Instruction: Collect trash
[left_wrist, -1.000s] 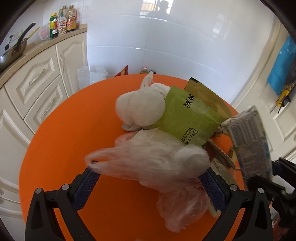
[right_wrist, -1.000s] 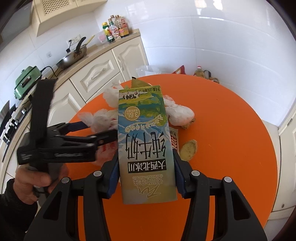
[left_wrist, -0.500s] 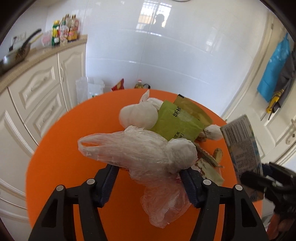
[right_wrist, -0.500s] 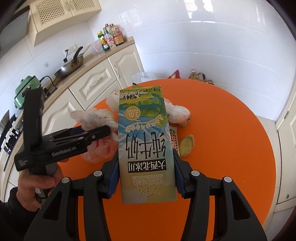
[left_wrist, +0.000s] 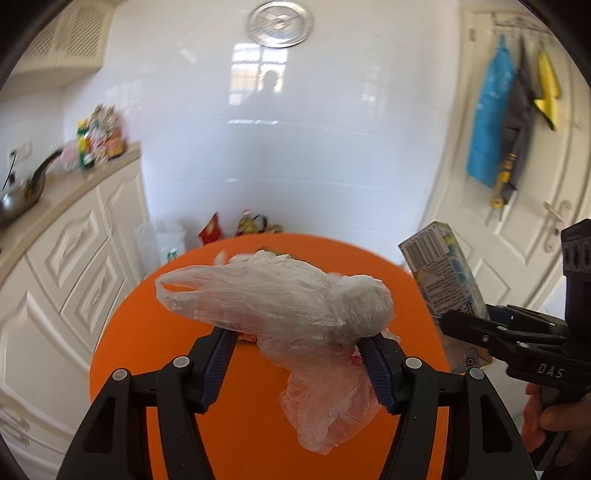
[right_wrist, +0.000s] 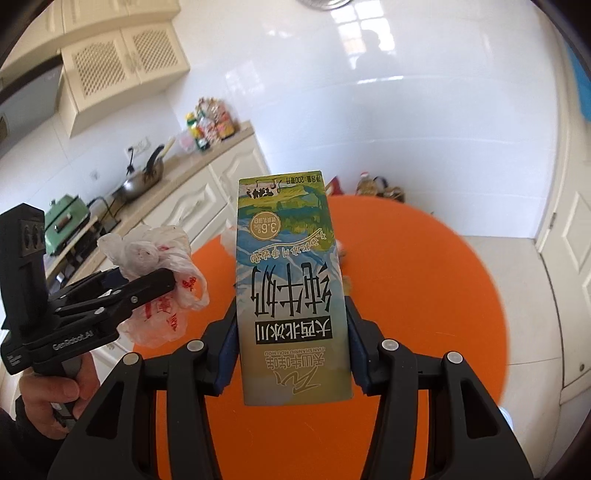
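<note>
My left gripper (left_wrist: 299, 363) is shut on a crumpled clear plastic bag (left_wrist: 280, 299) and holds it high above the round orange table (left_wrist: 147, 332). The bag (right_wrist: 155, 258) with its red print also shows in the right wrist view, in the left gripper (right_wrist: 144, 288). My right gripper (right_wrist: 291, 350) is shut on a green and blue milk carton (right_wrist: 291, 288), held upside down above the table (right_wrist: 424, 277). The carton (left_wrist: 443, 273) and right gripper (left_wrist: 491, 328) show at the right of the left wrist view. The remaining trash on the table is mostly hidden behind the bag and carton.
Cream kitchen cabinets (left_wrist: 74, 266) with a pan (right_wrist: 142, 181) and bottles (right_wrist: 210, 125) on the counter stand to the left. A white tiled wall (left_wrist: 295, 166) is behind the table. A door (left_wrist: 524, 206) with hanging cloths is at the right. Bottles (left_wrist: 253, 223) sit on the floor by the wall.
Both grippers have risen and tilted upward, away from the table, carrying the plastic bag and the milk carton. The trash pile has dropped out of sight.
</note>
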